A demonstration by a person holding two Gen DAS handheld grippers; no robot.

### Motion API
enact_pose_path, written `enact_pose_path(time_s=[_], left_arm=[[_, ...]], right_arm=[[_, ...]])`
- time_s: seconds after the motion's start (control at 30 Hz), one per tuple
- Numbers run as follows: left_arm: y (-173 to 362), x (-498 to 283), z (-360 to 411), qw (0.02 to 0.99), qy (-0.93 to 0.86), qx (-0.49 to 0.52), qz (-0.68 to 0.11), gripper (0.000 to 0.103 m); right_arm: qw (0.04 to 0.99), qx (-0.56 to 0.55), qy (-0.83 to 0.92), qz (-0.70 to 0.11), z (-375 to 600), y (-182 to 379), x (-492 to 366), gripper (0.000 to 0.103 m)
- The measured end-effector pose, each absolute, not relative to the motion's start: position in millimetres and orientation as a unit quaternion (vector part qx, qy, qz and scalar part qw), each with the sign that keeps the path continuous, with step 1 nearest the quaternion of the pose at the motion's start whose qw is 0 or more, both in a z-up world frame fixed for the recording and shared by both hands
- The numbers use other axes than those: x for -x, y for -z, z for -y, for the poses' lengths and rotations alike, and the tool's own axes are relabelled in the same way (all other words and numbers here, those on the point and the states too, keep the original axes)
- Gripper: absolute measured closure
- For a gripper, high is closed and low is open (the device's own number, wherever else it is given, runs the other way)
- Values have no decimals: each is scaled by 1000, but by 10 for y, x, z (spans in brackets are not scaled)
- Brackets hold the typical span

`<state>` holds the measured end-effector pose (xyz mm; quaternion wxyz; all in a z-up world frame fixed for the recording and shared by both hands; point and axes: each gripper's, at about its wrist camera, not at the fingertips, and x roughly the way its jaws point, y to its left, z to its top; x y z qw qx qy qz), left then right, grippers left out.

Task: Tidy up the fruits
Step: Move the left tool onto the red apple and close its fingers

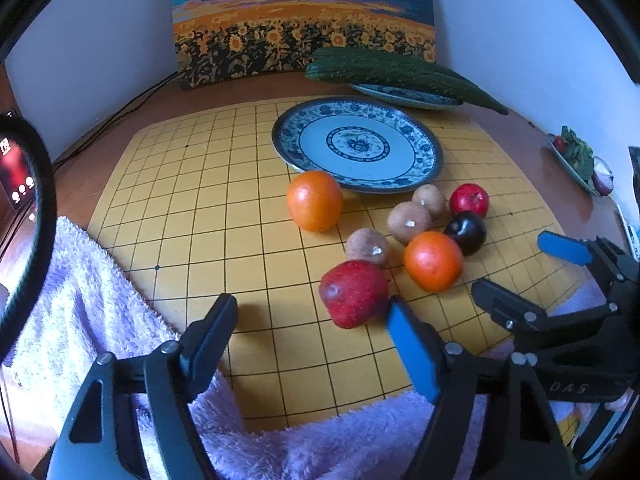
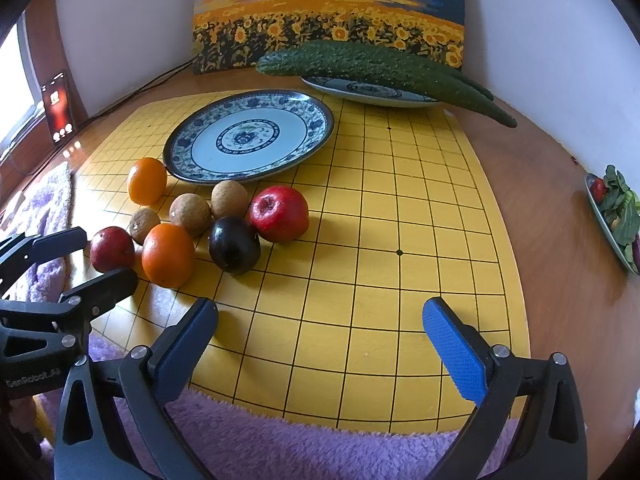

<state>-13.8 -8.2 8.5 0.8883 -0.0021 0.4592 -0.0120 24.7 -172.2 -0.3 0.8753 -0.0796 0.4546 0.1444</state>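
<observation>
My left tongs (image 1: pixel 310 336) hang with their tips wide apart and nothing between them, above the near edge of the yellow mat (image 1: pixel 224 208), where the fuzzy purple towel (image 1: pixel 72 304) lies over it. My right tongs (image 2: pixel 320 336) are wide apart too and hold nothing, with lots of bare mat in front of them. Just past my left tongs sits a red apple (image 1: pixel 354 294), almost touching the blue tip. Behind it the fruit crowds close: three brown fruits (image 1: pixel 408 221), an orange (image 1: pixel 433 260), a dark plum (image 1: pixel 466 232) and another apple (image 1: pixel 469 200). One more orange (image 1: pixel 315 200) sits right at the rim of the big blue plate (image 1: pixel 420 140). Farther back, cucumbers (image 1: pixel 400 72) lie across a second plate (image 1: pixel 424 100), sticking out past its edge.
</observation>
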Motion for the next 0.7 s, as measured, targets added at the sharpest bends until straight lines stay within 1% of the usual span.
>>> enact_pose_path(time_s=[0.07,0.13,0.27,0.4,0.47,0.6,0.67,0.7], left_arm=[[-91,138,86,889,15,3,-459,29],[-102,144,100,889,16,3,-458,31],[-137,153,128,889,22,5,-458,39],[-161,136,136,887,26,8,-460,43],[-161,128,137,886,29,10,-463,47],[-150,91,133,882,35,15,-469,52],[-155,76,134,881,42,17,-471,61],[-158,69,137,880,47,19,-472,64]], right_arm=[[874,83,-149,-455,1711,-1,-227,0],[873,85,-153,-455,1698,-4,-209,2],[872,77,-163,-455,1707,-34,-177,10],[869,65,-176,-458,1704,-60,-165,17],[868,67,-179,-459,1699,-77,-149,19],[869,70,-182,-456,1693,-133,-148,21],[869,70,-184,-454,1683,-156,-157,22],[869,70,-185,-454,1680,-167,-163,23]])
